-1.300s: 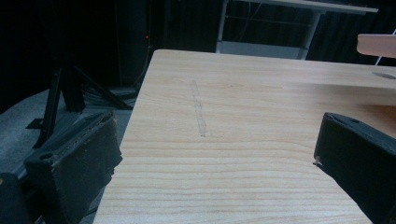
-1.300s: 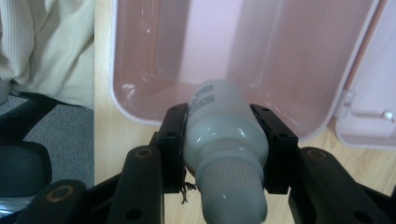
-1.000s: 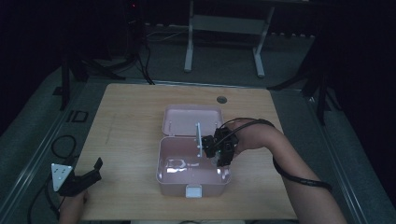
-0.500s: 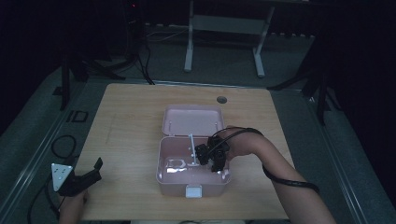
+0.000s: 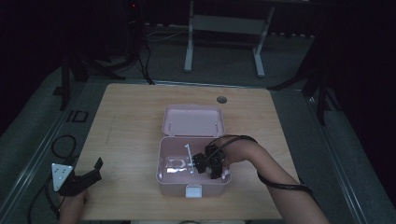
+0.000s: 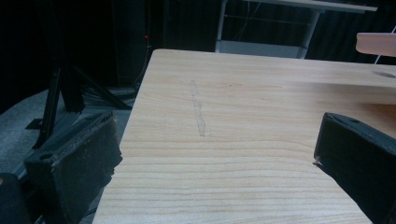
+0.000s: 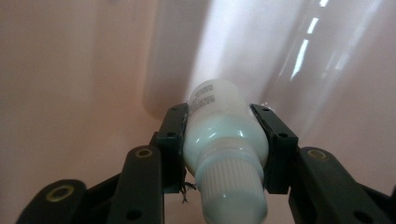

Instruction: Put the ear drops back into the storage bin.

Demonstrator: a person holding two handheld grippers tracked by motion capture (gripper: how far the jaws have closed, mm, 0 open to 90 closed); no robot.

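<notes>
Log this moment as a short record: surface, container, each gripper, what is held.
surface: wooden table
container: pink box, lid open and tipped back
right gripper: inside the box, jaws shut on a bottle
bottle: pale, ribbed white cap toward the camera, printed text on its far end
left gripper: open, holds nothing, at the table's near left edge
in box: a thin white stick beside the right gripper; anything else too dim to tell

Pink box (image 5: 182, 186) on wooden table (image 5: 130, 116)
</notes>
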